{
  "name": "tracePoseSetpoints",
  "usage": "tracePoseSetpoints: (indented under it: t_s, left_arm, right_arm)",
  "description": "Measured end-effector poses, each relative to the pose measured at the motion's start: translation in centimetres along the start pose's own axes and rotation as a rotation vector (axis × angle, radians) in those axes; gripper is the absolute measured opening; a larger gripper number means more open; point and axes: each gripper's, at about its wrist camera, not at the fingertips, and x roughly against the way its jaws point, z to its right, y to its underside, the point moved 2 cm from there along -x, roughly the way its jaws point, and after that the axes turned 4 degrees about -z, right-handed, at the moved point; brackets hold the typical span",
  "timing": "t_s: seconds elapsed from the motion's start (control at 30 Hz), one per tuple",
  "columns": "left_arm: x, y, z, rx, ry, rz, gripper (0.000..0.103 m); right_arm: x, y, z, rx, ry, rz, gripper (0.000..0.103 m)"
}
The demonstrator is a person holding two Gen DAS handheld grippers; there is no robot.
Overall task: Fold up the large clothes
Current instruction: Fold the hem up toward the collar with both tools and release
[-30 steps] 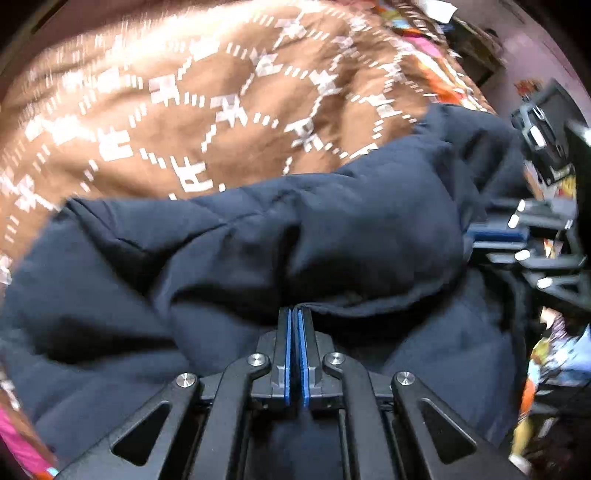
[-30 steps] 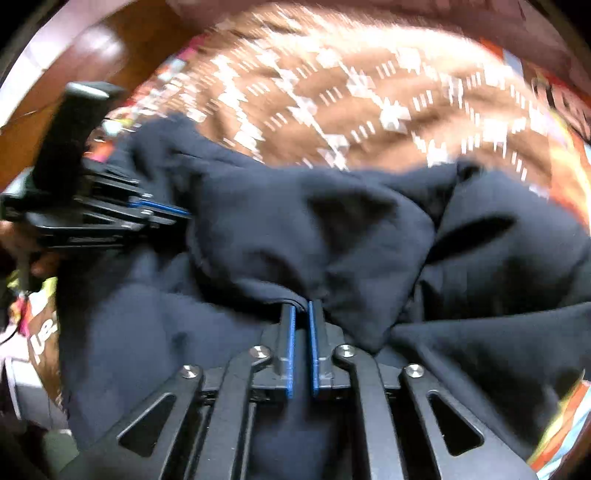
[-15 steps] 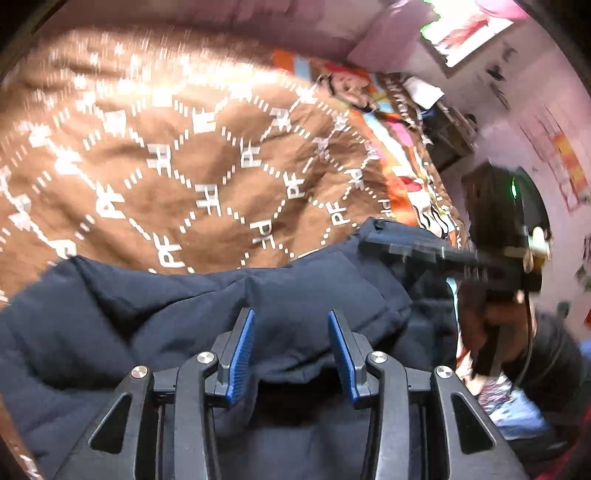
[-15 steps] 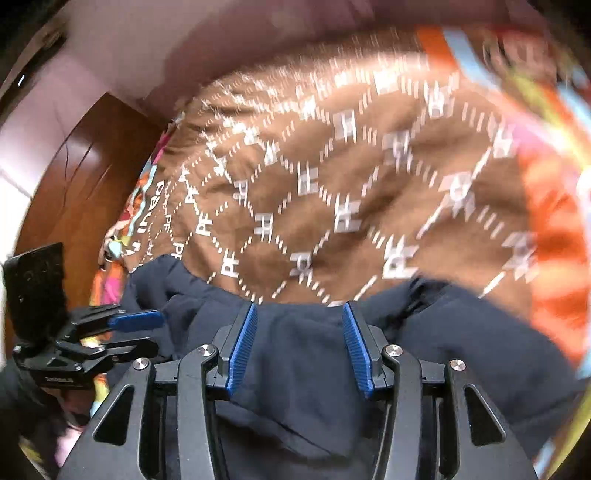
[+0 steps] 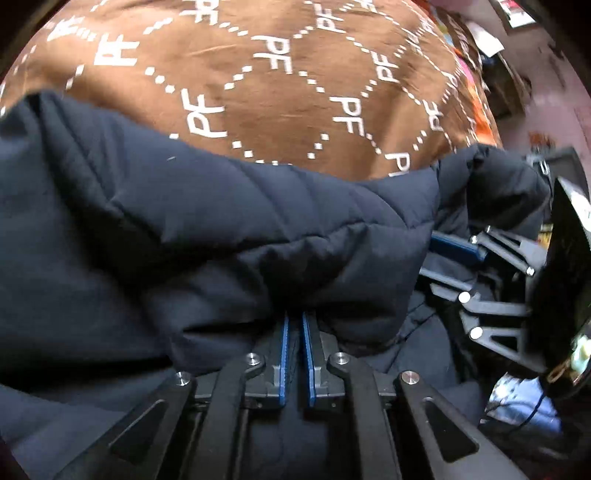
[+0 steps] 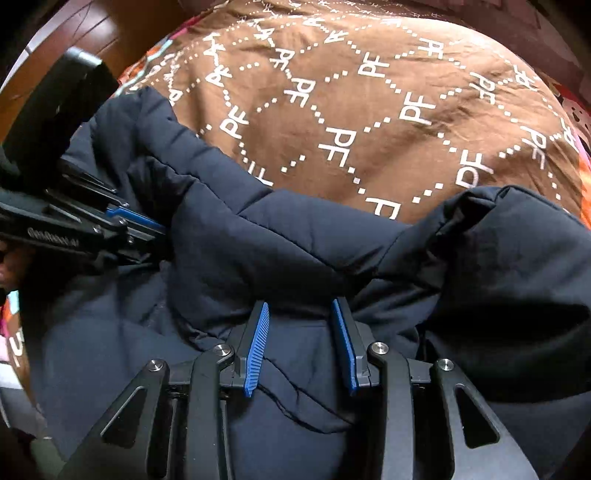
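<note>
A dark navy padded jacket (image 5: 229, 229) lies bunched on a bed. In the left wrist view my left gripper (image 5: 294, 317) is shut on a thick fold of the jacket, its blue pads nearly together with fabric between them. In the right wrist view my right gripper (image 6: 300, 306) is open, its blue pads spread wide around a fold of the jacket (image 6: 280, 236) without clamping it. The right gripper also shows at the right edge of the left wrist view (image 5: 454, 251). The left gripper shows at the left of the right wrist view (image 6: 140, 221).
A brown bedcover (image 5: 280, 74) with white PF lettering lies beyond the jacket, also in the right wrist view (image 6: 369, 110). A colourful sheet edge (image 5: 480, 110) shows at the right. A wooden panel (image 6: 92, 33) stands at the far left.
Half a second ago both grippers were open and raised over the jacket. Now both are down in the fabric; the left has shut on a fold, the right stays open.
</note>
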Motion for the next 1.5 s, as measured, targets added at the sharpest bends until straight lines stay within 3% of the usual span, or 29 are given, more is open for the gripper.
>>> tracePoseSetpoints:
  t_s: [0.2,0.33,0.57,0.63,0.93,1.0,1.1,1.27,1.37,1.4,1.43,1.5]
  left_arm:
    - [-1.8,0.9,1.3,-0.082,-0.137,0.142,0.008]
    - [-2.2,2.2,1.9,-0.076,-0.162,0.256,0.007]
    - [-2.3,3.5,1.8,-0.083,-0.153,0.352,0.007]
    - [-1.8,4.5,1.3,-0.092,-0.144,0.366,0.007]
    - [1.1,7.3,0.0,-0.131,-0.104,0.437,0.006]
    - [2.0,7.8,0.0,-0.114,-0.089,0.449,0.007]
    - [3.3,9.5,0.2,-0.088,-0.096,0.494,0.01]
    - [5.2,11.9,1.7,-0.073,-0.16,0.594,0.024]
    - [6.8,13.9,2.3,-0.044,-0.143,0.65,0.046]
    - [7.1,14.3,2.6,-0.033,-0.141,0.666,0.062]
    - [7.8,15.3,2.8,-0.019,-0.14,0.69,0.07]
    - [9.3,17.5,3.5,-0.01,-0.134,0.731,0.07]
  right_arm:
    - [-2.3,0.4,-0.7,0.011,0.037,0.096,0.031]
    - [-2.3,1.5,-0.5,0.008,0.01,0.179,0.031]
    - [-1.9,2.7,-0.5,0.01,-0.006,0.232,0.031]
    - [-0.8,4.2,1.2,0.012,-0.011,0.244,0.031]
    - [2.9,6.1,0.7,0.028,0.118,0.337,0.032]
    - [4.0,6.9,0.4,0.035,0.148,0.361,0.035]
    - [5.3,8.1,0.1,0.021,0.145,0.387,0.048]
    - [7.6,10.9,-0.6,-0.002,0.21,0.454,0.061]
    - [9.2,11.9,-1.0,-0.059,0.181,0.503,0.068]
    - [10.1,12.6,-1.2,-0.081,0.168,0.527,0.068]
    - [11.1,13.4,-1.4,-0.097,0.163,0.556,0.069]
    - [13.2,14.8,-2.1,-0.109,0.167,0.61,0.07]
